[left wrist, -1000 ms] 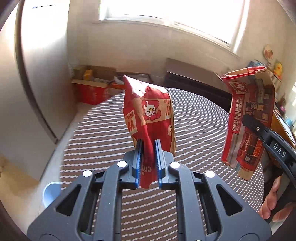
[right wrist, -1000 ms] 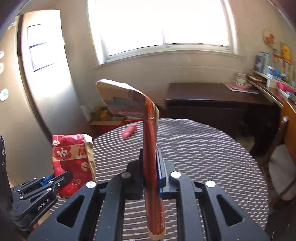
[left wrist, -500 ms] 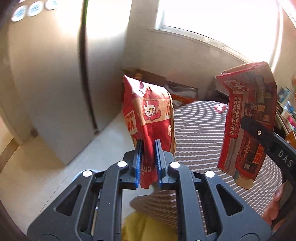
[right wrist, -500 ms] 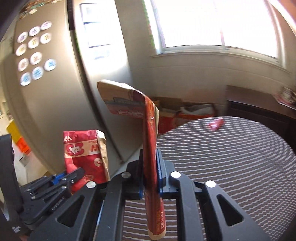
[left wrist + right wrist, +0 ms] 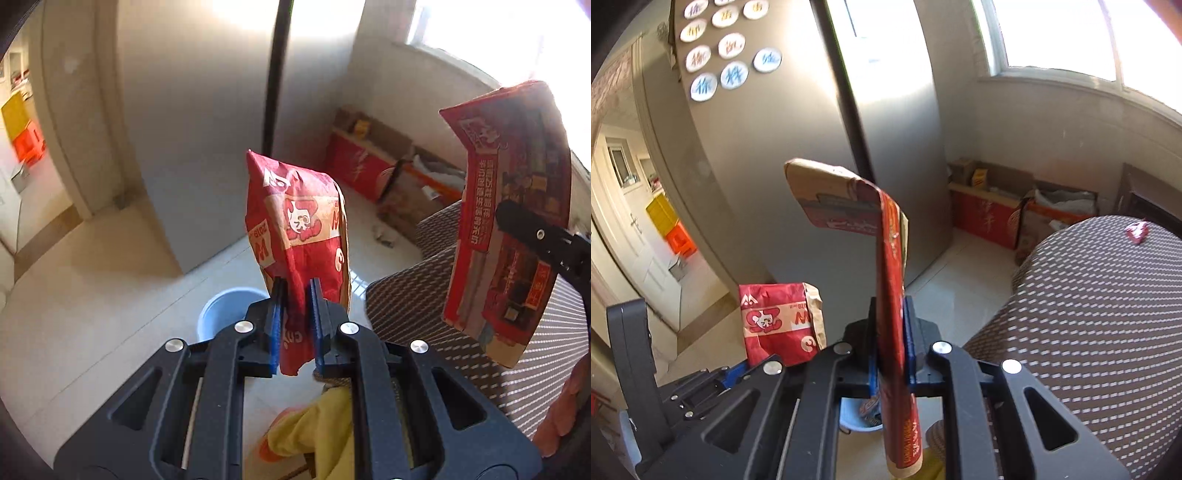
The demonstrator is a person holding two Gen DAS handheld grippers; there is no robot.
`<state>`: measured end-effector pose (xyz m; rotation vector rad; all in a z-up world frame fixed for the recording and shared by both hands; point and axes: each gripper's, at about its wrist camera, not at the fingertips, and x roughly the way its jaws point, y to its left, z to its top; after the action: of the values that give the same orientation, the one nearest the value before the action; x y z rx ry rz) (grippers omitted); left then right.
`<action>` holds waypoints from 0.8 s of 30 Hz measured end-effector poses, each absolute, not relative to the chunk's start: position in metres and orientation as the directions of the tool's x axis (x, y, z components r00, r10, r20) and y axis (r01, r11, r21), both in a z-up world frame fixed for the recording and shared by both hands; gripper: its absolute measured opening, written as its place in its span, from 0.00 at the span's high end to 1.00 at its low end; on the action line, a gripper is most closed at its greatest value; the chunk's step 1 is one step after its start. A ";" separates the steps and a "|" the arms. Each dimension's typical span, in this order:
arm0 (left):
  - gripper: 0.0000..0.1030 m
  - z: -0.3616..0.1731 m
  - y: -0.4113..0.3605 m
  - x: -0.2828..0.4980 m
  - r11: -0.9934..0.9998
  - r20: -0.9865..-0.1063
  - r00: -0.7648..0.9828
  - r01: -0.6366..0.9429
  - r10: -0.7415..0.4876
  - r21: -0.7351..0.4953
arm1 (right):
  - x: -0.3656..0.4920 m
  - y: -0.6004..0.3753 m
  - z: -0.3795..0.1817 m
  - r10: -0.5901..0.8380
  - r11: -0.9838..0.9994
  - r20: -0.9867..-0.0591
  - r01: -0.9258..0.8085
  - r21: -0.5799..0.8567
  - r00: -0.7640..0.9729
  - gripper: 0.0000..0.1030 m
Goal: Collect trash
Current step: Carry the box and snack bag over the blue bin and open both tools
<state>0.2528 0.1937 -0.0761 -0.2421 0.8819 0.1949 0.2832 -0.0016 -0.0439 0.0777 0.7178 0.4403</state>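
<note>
My left gripper [image 5: 295, 295] is shut on a crumpled red paper food bag [image 5: 299, 221], held upright over the floor; that bag [image 5: 779, 321] also shows low on the left of the right wrist view. My right gripper [image 5: 890, 317] is shut on a flattened red paper bag [image 5: 892, 288], seen edge-on with its top folded over to the left. In the left wrist view the flat bag [image 5: 509, 221] hangs at the right above the table edge. A pale blue bin [image 5: 225, 310] stands on the floor just below the left gripper; part of the bin [image 5: 857, 417] shows under the right gripper.
A round table with a brown patterned cloth [image 5: 1100, 317] fills the right, with a small red wrapper [image 5: 1137, 230] on its far side. A tall grey fridge [image 5: 798, 155] stands ahead. Red cardboard boxes [image 5: 986, 218] sit by the wall under the window. A doorway [image 5: 33, 166] opens at left.
Both grippers have swung left off the table toward the fridge and floor, each keeping its bag. The blue bin has come into view below them.
</note>
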 end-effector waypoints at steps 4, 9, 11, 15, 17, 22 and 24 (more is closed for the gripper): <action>0.87 -0.096 0.213 0.258 0.942 -0.812 0.579 -0.309 0.075 -0.133 | 0.287 0.029 -0.061 0.422 0.899 -0.656 -0.384 0.211 0.626 0.89; 0.87 -0.119 0.238 0.261 0.929 -0.842 0.535 -0.345 0.075 -0.136 | 0.290 0.048 -0.083 0.419 0.895 -0.695 -0.395 0.208 0.584 0.89; 0.87 -0.127 0.245 0.262 0.926 -0.850 0.521 -0.354 0.077 -0.133 | 0.293 0.053 -0.090 0.415 0.895 -0.709 -0.394 0.208 0.570 0.89; 0.87 -0.136 0.250 0.266 0.925 -0.855 0.513 -0.356 0.077 -0.130 | 0.296 0.059 -0.099 0.405 0.898 -0.728 -0.390 0.203 0.554 0.89; 0.84 -0.139 0.253 0.261 0.923 -0.847 0.522 -0.368 0.104 -0.114 | 0.298 0.061 -0.101 0.401 0.899 -0.732 -0.389 0.200 0.551 0.89; 0.79 -0.154 0.270 0.267 0.904 -0.860 0.499 -0.408 0.102 -0.130 | 0.303 0.066 -0.108 0.394 0.899 -0.742 -0.395 0.189 0.542 0.89; 0.67 -0.159 0.278 0.265 0.898 -0.863 0.492 -0.422 0.112 -0.124 | 0.304 0.069 -0.111 0.393 0.898 -0.749 -0.399 0.186 0.533 0.89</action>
<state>0.2648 0.2778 -0.1591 -0.3410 1.0086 0.3317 0.3036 0.0685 -0.1112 -0.0084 0.8911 0.4720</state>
